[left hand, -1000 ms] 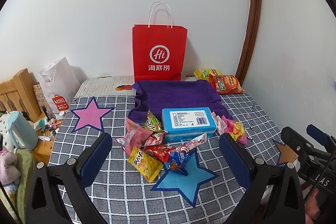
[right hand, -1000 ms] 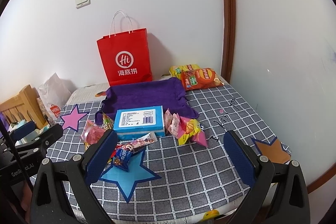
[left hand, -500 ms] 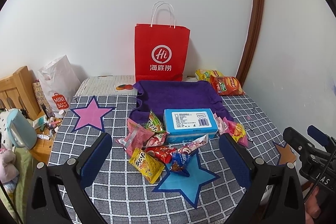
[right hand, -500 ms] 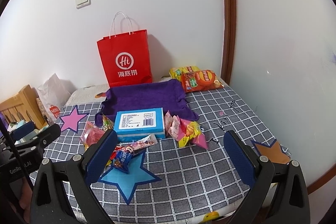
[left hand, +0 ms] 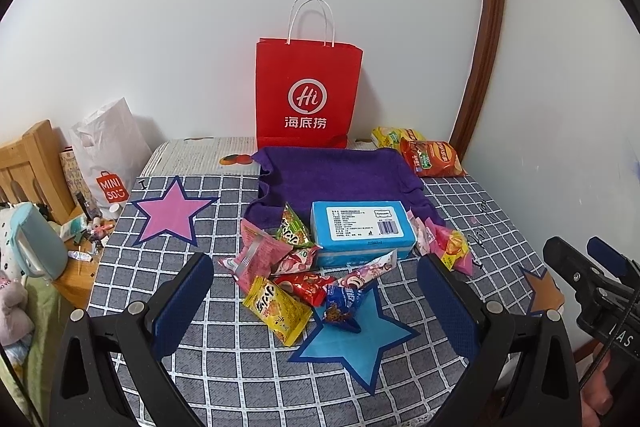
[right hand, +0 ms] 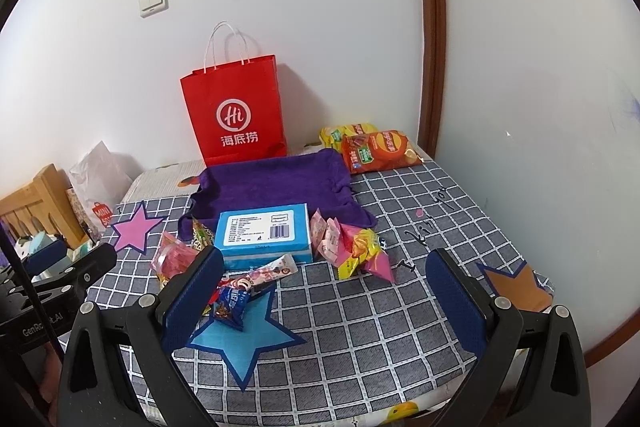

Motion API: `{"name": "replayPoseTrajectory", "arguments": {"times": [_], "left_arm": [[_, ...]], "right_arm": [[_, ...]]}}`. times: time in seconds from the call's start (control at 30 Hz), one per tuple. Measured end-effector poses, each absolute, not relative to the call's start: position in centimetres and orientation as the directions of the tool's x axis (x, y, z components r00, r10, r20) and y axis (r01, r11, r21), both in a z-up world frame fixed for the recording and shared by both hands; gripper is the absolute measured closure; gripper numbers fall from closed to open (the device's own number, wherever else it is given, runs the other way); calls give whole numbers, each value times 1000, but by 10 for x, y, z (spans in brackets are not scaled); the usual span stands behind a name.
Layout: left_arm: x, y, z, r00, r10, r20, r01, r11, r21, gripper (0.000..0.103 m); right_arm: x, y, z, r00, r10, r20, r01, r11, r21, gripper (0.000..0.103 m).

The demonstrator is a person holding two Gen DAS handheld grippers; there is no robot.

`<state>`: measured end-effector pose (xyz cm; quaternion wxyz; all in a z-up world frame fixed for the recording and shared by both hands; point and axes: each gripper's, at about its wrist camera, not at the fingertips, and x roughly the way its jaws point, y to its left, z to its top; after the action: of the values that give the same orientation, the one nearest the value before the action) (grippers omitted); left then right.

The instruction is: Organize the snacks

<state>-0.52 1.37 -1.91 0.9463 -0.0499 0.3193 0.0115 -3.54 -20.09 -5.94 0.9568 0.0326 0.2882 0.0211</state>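
A blue box lies mid-table on the checked cloth, partly on a purple towel. Small snack packets are scattered around it: a yellow one, a red one, a blue one, pink ones. Two chip bags lie at the back right. My left gripper hovers open above the near snacks. My right gripper is open too, with nothing between its fingers.
A red paper bag stands against the back wall. A white shopping bag, a wooden bed frame and a light blue kettle crowd the left side. The wall closes the right side.
Both views have shifted slightly; the table's things sit a bit lower and nearer in frame. Both grippers stay open and nothing on the table has moved.
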Motion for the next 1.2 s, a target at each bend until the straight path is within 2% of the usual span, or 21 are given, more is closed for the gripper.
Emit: {"name": "replayPoseTrajectory", "arguments": {"times": [0.7,1.2], "left_arm": [[2,19,-29,787,-6,-617,-63,994,-90,1],[29,41,-61,743,3,-669,-96,990,-102,1]], "right_arm": [[-25,-198,-72,814,77,-576,-36,996,82,3],[7,-184,-104,769,112,-629,-59,993,105,1]]}}
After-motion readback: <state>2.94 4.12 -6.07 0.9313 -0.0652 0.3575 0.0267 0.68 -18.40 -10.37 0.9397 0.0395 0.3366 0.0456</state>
